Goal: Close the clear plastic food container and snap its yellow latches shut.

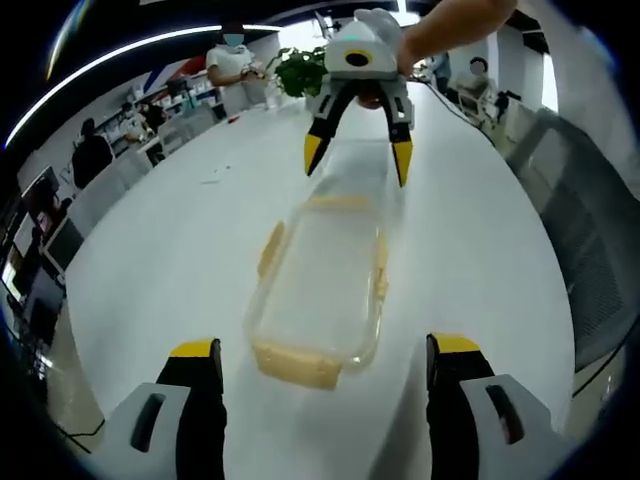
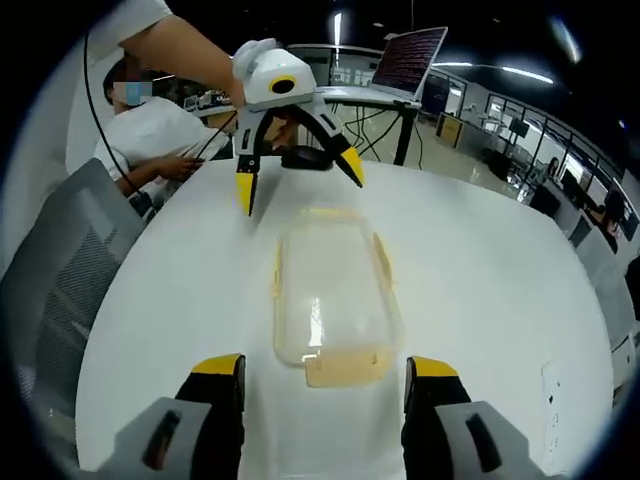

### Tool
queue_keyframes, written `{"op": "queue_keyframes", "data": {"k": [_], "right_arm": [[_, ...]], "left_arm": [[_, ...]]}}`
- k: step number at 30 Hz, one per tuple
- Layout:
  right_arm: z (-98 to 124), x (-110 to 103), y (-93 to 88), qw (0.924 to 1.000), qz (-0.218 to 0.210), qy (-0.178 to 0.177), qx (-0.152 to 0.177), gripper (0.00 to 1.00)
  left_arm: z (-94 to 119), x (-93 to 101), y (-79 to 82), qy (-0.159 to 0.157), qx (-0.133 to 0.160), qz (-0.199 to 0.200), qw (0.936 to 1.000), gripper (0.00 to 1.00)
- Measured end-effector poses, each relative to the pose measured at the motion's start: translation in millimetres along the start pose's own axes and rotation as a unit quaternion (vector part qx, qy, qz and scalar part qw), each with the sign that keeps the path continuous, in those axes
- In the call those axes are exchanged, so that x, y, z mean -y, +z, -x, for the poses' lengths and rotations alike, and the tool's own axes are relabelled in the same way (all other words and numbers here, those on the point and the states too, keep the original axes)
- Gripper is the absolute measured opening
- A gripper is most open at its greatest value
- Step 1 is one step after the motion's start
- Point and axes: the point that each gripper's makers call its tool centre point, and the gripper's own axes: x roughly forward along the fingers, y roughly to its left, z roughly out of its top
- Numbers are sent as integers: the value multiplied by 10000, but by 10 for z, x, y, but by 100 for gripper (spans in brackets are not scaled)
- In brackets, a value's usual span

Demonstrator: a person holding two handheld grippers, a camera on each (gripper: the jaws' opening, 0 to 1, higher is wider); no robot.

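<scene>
A clear plastic food container (image 1: 325, 275) (image 2: 330, 295) lies lengthwise on the white table (image 1: 180, 250) (image 2: 480, 260), between the two grippers. Its lid seems to rest on top. Yellow latches stick out at the near end (image 1: 295, 365) (image 2: 345, 368), the far end (image 1: 338, 202) and along both long sides (image 1: 270, 248) (image 2: 383, 255). My left gripper (image 1: 325, 346) (image 2: 298, 180) stands open at one short end, just clear of the latch. At the opposite end my right gripper (image 2: 325, 366) (image 1: 358, 160) hovers open, held by a hand. Neither gripper holds anything.
A grey mesh chair (image 1: 590, 250) (image 2: 60, 270) stands at the table's edge. A potted plant (image 1: 300, 70) and people sit at the far end. A laptop on a stand (image 2: 405, 55), a dark object (image 2: 305, 157) and a paper (image 2: 560, 390) are also about.
</scene>
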Motion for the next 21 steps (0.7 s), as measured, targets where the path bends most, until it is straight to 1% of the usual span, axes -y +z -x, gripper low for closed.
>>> {"op": "queue_keyframes", "data": {"k": [3, 8, 11, 13, 17, 21], "right_arm": [[-15, 23, -1, 10000, 39, 62, -68, 63], [-45, 59, 2, 9997, 120, 140, -172, 62], [-75, 82, -11, 9994, 149, 194, -261, 62], [-100, 80, -16, 9991, 189, 222, -309, 62], [-147, 61, -41, 9983, 259, 314, -409, 62], [-185, 48, -55, 9976, 263, 409, -492, 61]], "left_arm": [[-22, -30, -15, -62, -68, -107, 9999, 82], [-52, -31, -19, -190, -122, -171, 9996, 82], [-73, -4, -81, -346, -271, -303, 9986, 80], [-81, -1, -120, -414, -351, -307, 9981, 77], [-83, -19, -155, -450, -441, -398, 9972, 76], [-91, -38, -181, -495, -539, -544, 9958, 72]]}}
